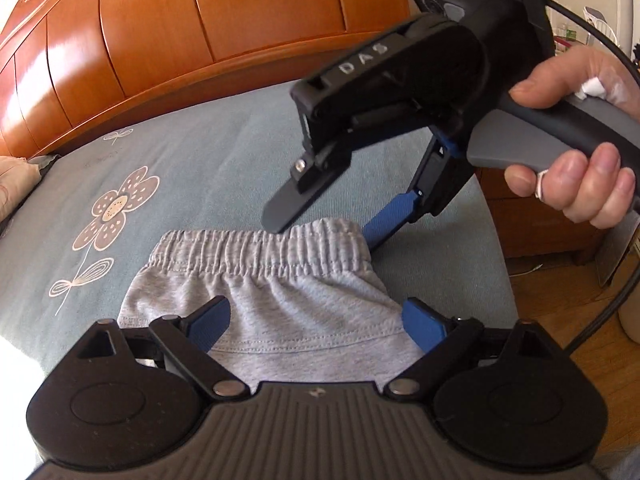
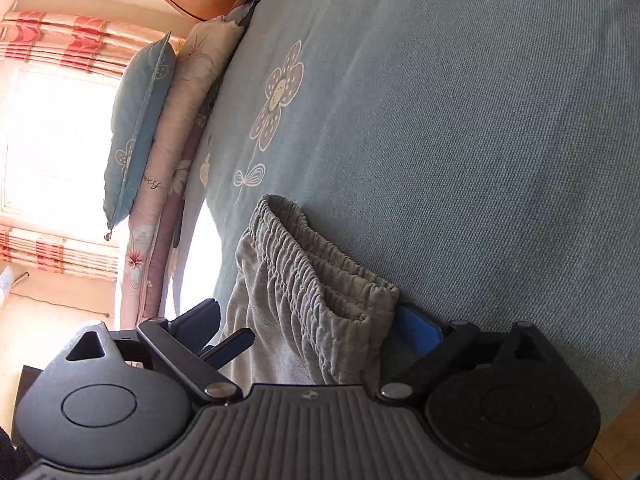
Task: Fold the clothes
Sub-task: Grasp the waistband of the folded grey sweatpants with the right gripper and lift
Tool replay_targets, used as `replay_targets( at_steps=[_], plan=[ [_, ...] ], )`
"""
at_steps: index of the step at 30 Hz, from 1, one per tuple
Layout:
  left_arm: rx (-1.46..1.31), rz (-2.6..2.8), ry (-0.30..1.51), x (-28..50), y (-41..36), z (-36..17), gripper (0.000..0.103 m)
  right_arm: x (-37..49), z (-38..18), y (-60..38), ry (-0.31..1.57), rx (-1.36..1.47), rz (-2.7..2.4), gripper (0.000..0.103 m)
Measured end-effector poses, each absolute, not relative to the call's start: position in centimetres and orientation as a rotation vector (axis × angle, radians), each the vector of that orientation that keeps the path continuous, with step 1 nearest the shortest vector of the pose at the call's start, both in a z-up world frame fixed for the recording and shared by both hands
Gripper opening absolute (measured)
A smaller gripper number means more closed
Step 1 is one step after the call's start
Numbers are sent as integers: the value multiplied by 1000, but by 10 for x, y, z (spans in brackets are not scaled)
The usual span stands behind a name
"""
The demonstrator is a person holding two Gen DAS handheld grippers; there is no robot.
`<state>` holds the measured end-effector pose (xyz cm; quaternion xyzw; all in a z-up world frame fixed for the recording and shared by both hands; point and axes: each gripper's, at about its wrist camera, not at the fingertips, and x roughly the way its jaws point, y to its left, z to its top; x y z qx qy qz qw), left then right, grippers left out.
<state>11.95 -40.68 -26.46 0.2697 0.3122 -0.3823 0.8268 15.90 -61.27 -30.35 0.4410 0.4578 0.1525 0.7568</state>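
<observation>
A: Legible text first. White raised letters "DAS" on the black casing of the right gripper (image 1: 324, 222), upper centre of the left wrist view. Cursive script on the pink floral pillow (image 2: 188, 120), left of the right wrist view; too small to read fully.

B: Noted. Garment?

A: Grey jersey-knit shorts with a gathered elastic waistband (image 1: 276, 280), folded, lying on the teal woven bedspread with embroidered flowers (image 1: 192, 160), lower centre of the left wrist view. Waistband ruched, a stitched hem line showing nearer the camera.

B: Jaws?

A: Left gripper (image 1: 316, 328): blue-padded fingers spread apart over the near edge of the shorts, one at each side, not pinching. Right gripper: jaws wide, straddling the waistband's right end, one finger above the cloth, the blue one beside it on the bedspread. In the right wrist view the waistband corner sits between its fingers (image 2: 420, 332); no squeeze visible.

B: Surroundings?

A: A hand (image 1: 576, 140) grips the right gripper's grey handle, right edge. Orange-brown wooden headboard (image 1: 160, 20) across the top. Teal flowered cushion (image 2: 136, 128) beside the pink pillow, striped pink curtain (image 2: 60, 36) at far left.
</observation>
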Motion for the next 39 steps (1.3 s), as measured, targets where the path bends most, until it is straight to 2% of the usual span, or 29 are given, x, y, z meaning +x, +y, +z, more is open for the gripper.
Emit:
replay_targets(
  at_steps=[2,4,6,7,11,15,18,19,22,23,28,29,30,39],
  plan=[
    [578,-810,650,119,-407,-264,93,155,-298,-613,1020,900,322,68],
    [585,-811,645,119,-407,-265,93,149,-296,-613,1041,867,320,58],
    [591,-813,647,119,-406,-264,93,148,-298,-610,1063,852,308,33],
    [595,-814,643,119,-406,-262,93,149,-296,-607,1065,829,301,26],
    [579,-787,593,124,-406,-253,93,152,-277,-600,999,758,334,20],
    [584,-773,628,135,-415,-264,94,157,-278,-594,993,677,325,20],
    [634,-754,646,135,-424,-279,94,154,-288,-601,1008,727,302,23],
    [628,-755,634,133,-425,-277,94,152,-286,-603,1003,730,292,28],
    [626,-759,624,130,-429,-275,94,144,-281,-611,970,741,255,53],
    [643,-758,625,128,-432,-277,94,143,-286,-616,970,800,264,57],
    [741,-713,608,123,-443,-288,94,156,-322,-624,1017,1018,296,59],
    [752,-699,605,123,-445,-288,94,159,-327,-625,1018,1075,322,68],
    [762,-686,601,123,-447,-289,94,160,-329,-626,1011,1113,339,71],
    [751,-475,596,133,-449,-280,96,167,-300,-625,970,1011,502,71]
  ],
)
